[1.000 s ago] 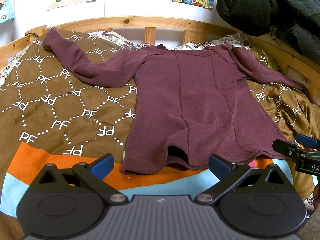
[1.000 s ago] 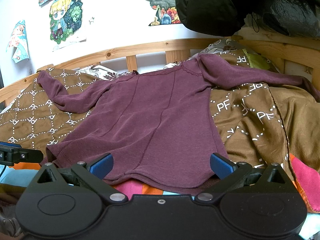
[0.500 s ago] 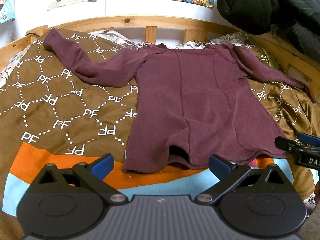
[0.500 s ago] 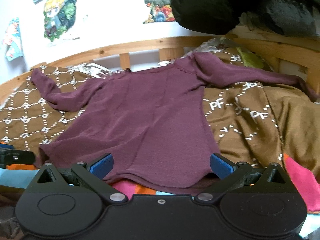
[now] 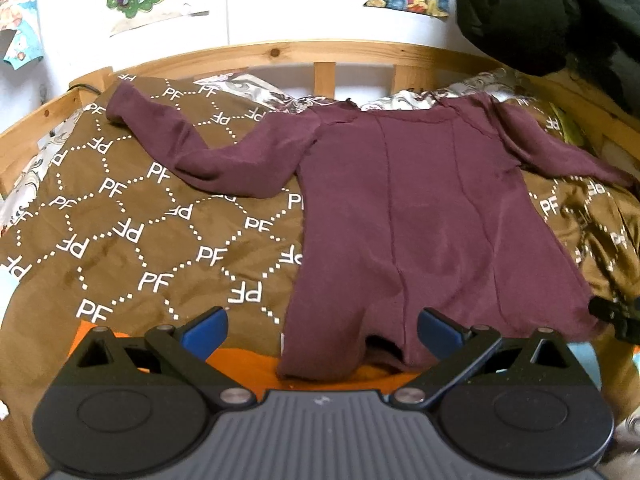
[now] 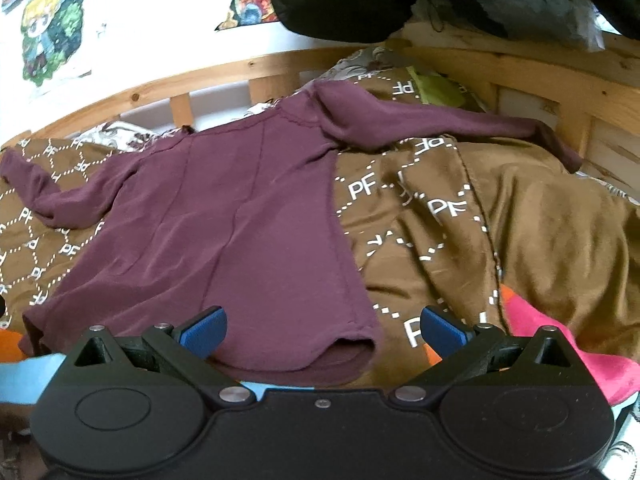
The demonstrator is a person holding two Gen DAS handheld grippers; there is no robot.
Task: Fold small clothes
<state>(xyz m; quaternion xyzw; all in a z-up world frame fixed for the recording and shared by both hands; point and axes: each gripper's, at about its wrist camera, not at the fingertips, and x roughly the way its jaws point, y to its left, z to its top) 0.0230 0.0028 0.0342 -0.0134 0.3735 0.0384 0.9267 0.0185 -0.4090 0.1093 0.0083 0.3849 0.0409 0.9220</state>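
Note:
A maroon long-sleeved shirt point(image 5: 420, 216) lies spread flat on the brown patterned blanket point(image 5: 132, 232), sleeves out to both sides, hem toward me. It also shows in the right wrist view point(image 6: 224, 216). My left gripper point(image 5: 322, 330) is open and empty, just above the shirt's lower left hem corner. My right gripper point(image 6: 322, 330) is open and empty, over the lower right hem corner. The right gripper's tip shows at the right edge of the left wrist view point(image 5: 616, 314).
A wooden bed rail point(image 5: 280, 52) runs along the far side and the right point(image 6: 560, 76). A black jacket point(image 5: 552, 8) hangs at the upper right. Orange, light blue and pink blanket patches point(image 6: 560, 356) lie at the near edge.
Both grippers have moved forward and lower toward the shirt's hem. The right gripper has shifted right, over the hem's right corner. Both stay open.

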